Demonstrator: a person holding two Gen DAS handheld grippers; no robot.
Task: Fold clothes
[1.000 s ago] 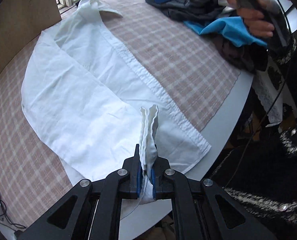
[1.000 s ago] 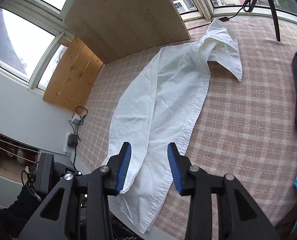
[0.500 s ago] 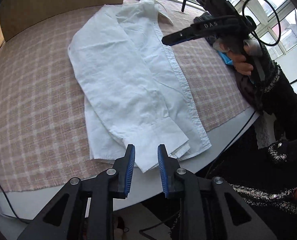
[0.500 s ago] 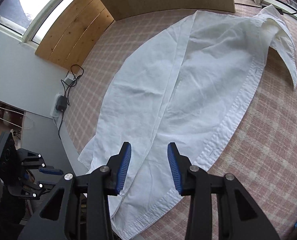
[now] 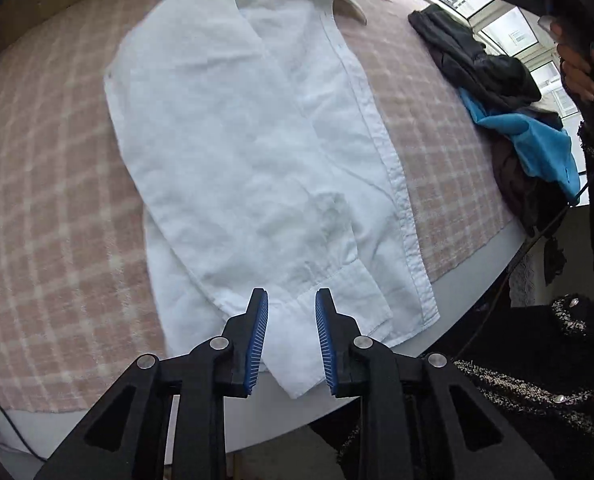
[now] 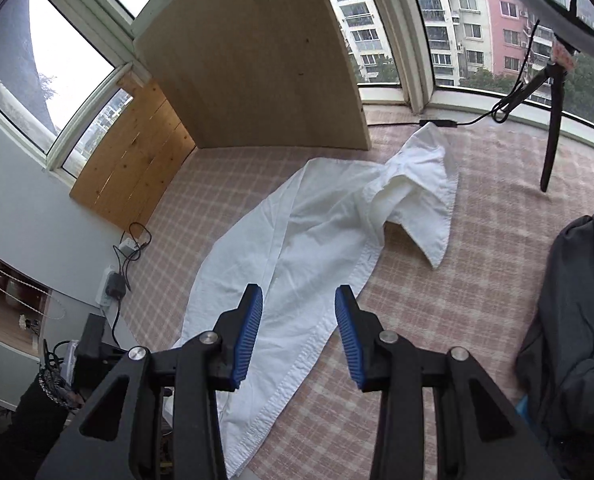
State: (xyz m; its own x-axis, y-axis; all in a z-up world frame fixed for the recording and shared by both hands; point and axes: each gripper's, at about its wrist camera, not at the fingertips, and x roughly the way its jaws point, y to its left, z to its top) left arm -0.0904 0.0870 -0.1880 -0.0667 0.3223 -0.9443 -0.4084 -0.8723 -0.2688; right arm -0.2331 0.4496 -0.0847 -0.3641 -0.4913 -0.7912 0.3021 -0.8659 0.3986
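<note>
A white button shirt [image 5: 233, 152] lies flat on the pink checked cloth, collar at the far end. One sleeve is folded across its front, and the cuff [image 5: 337, 304] rests near the table's front edge. My left gripper [image 5: 291, 322] is open just above that cuff, touching nothing. In the right wrist view the same shirt [image 6: 305, 256] runs away from me, its collar [image 6: 421, 188] standing up at the far end. My right gripper [image 6: 299, 320] hangs open above the shirt's lower part with nothing between its fingers.
A heap of dark clothes [image 5: 477, 64] with a bright blue garment [image 5: 537, 148] lies at the table's right side. A tripod leg [image 6: 551, 128] stands near the window. A wooden board [image 6: 249, 60] leans at the back. The table's rounded edge [image 5: 449, 320] is close to me.
My left gripper let go of the sleeve cuff, which now lies on the shirt, and drew back open. My right gripper stayed open and lifted away from the shirt.
</note>
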